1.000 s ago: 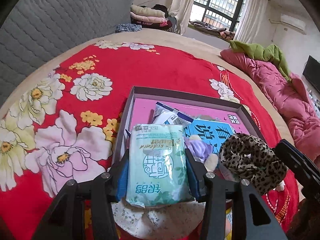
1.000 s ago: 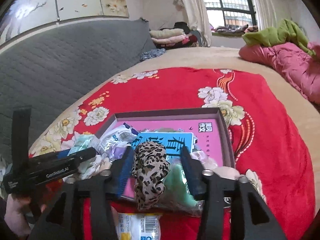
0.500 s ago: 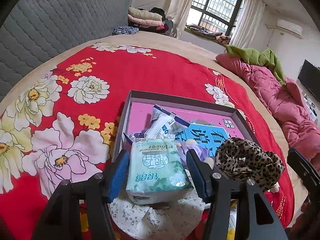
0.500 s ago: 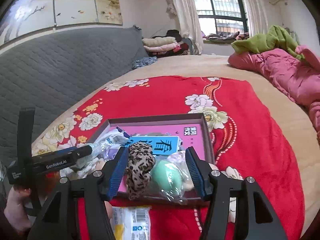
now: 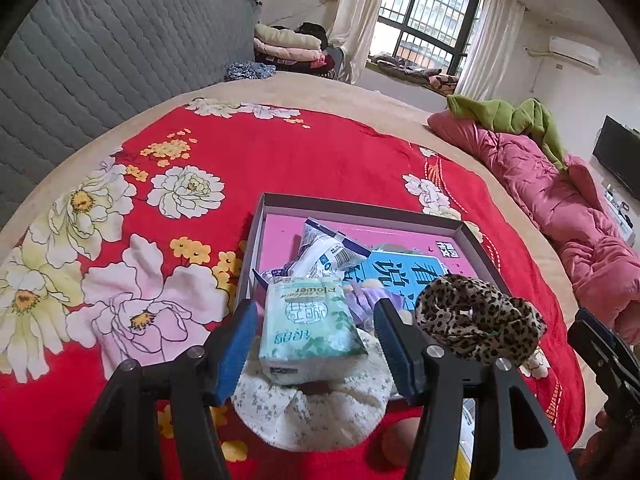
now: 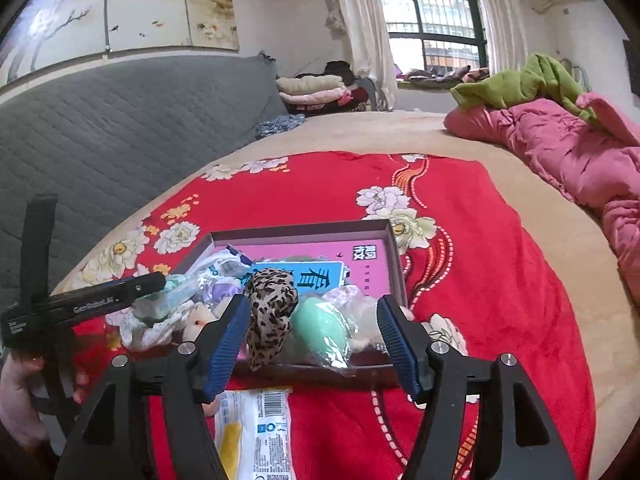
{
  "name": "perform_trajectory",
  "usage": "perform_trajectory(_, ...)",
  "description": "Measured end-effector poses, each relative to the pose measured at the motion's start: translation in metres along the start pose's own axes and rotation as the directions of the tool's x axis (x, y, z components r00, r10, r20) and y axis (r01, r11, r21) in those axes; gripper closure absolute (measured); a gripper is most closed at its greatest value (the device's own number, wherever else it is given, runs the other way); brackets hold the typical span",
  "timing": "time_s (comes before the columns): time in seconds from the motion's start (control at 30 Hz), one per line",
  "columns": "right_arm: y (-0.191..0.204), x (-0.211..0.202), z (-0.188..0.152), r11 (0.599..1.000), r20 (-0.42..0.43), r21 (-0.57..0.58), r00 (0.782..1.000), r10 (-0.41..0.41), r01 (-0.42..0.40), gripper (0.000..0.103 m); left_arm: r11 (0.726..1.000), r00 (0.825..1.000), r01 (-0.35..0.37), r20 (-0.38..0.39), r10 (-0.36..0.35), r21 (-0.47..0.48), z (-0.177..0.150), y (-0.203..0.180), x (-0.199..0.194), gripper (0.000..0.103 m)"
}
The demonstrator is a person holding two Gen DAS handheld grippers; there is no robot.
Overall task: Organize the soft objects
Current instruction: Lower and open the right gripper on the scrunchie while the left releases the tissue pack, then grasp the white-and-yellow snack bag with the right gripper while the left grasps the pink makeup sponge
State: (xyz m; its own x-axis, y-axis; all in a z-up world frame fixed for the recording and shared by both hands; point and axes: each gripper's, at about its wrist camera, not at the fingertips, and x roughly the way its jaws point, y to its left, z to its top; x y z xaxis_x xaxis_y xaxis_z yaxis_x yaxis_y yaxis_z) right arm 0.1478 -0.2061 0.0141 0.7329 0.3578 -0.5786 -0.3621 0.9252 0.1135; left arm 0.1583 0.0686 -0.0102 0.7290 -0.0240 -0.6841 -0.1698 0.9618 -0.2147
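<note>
Still, both sets of fingers stood wide, the right gripper [image 6: 310,338] opening further. The tissue pack [image 5: 310,326] perched at the box's [image 5: 360,208] near-left corner, the leopard scrunchie [image 6: 270,312] draped over its near wall. I judged either could slide out onto the red blanket [image 5: 280,152] if nudged by my left gripper [image 5: 316,354].

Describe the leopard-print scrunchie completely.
The leopard-print fabric scrunchie is a gathered ring of tan cloth with dark spots, soft and crumpled. It is draped over the near wall of the shallow dark-rimmed box, hanging down its outer side, beside a mint-green egg-shaped sponge in clear wrap. The right gripper, jaws opening, stands around it without pressing.
</note>
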Motion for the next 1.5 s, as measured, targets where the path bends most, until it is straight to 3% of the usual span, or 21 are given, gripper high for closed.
perform_trajectory(0.4,0.006,-0.028,-0.004,1.000,0.022,-0.022,1.000,-0.009,0.010,0.029,1.000,1.000,0.000,0.007,0.000,0.031,-0.009,-0.008,-0.034,0.043)
perform_trajectory(0.7,0.028,-0.021,-0.044,0.997,-0.119,-0.061,0.992,0.036,-0.044,0.027,0.995,0.993,0.070,-0.096,-0.063,0.072,-0.042,-0.029,-0.037,0.043)
perform_trajectory(0.97,0.049,0.001,-0.083,0.991,-0.246,-0.096,0.967,0.070,-0.096,0.027,0.990,0.976,0.112,-0.198,-0.093,0.086,-0.069,-0.045,-0.020,0.043)
perform_trajectory(1.37,0.058,0.035,-0.103,0.987,-0.311,-0.141,0.950,0.031,-0.079,0.027,0.989,0.963,0.115,-0.256,-0.087,0.094,-0.084,-0.051,0.007,0.043)
perform_trajectory(1.5,0.060,0.041,-0.107,0.983,-0.298,-0.168,0.954,0.021,-0.074,0.027,0.989,0.958,0.126,-0.267,-0.102,0.073,-0.085,-0.048,0.016,0.043)
